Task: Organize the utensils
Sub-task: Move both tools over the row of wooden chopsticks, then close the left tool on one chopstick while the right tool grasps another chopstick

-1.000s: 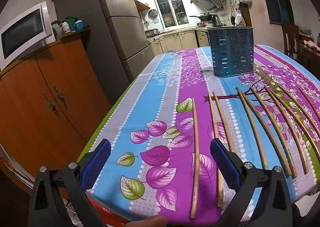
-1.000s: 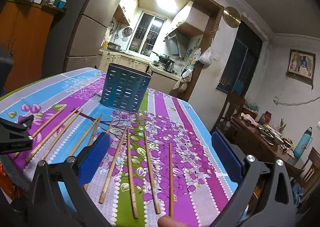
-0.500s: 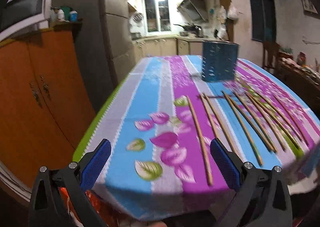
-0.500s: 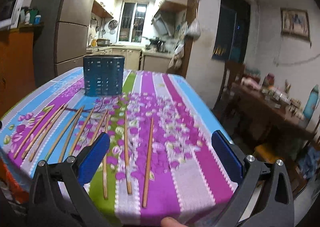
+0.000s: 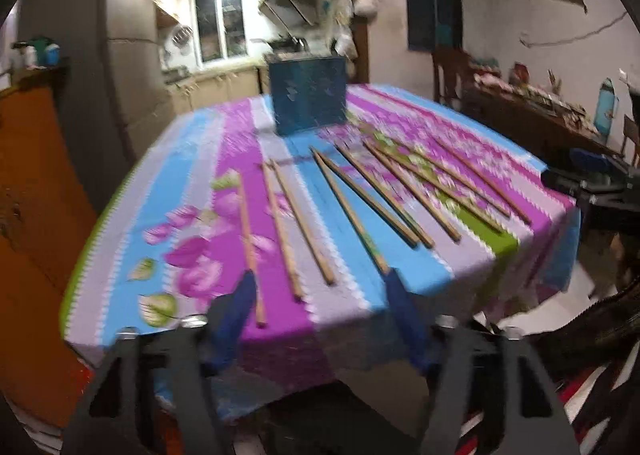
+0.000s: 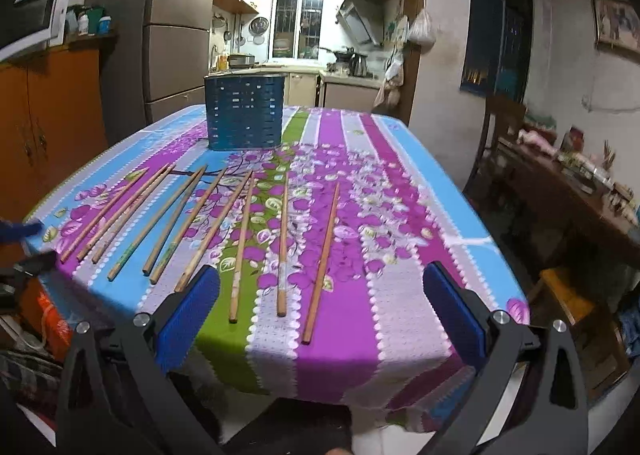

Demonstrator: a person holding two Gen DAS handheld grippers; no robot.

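Several wooden chopsticks point(image 6: 283, 243) lie side by side on the flowered tablecloth point(image 6: 400, 215), pointing toward a blue perforated utensil holder point(image 6: 245, 111) that stands upright at the table's far end. The chopsticks point(image 5: 348, 207) and the holder point(image 5: 307, 99) also show in the blurred left wrist view. My left gripper point(image 5: 320, 319) is open and empty, back off the table's near edge. My right gripper point(image 6: 320, 315) is open and empty, also short of the near edge, in front of the rightmost chopsticks. The right gripper shows at the right edge of the left wrist view point(image 5: 592, 175).
An orange wooden cabinet point(image 6: 44, 111) and a grey fridge point(image 6: 176, 39) stand to the left of the table. A dark side table point(image 6: 568, 183) with clutter and a chair point(image 6: 504, 123) stand to the right. The kitchen lies behind.
Both grippers have pulled back and up from the table, so the whole table now shows. The left view has swung right. The chopsticks and the holder have not moved.
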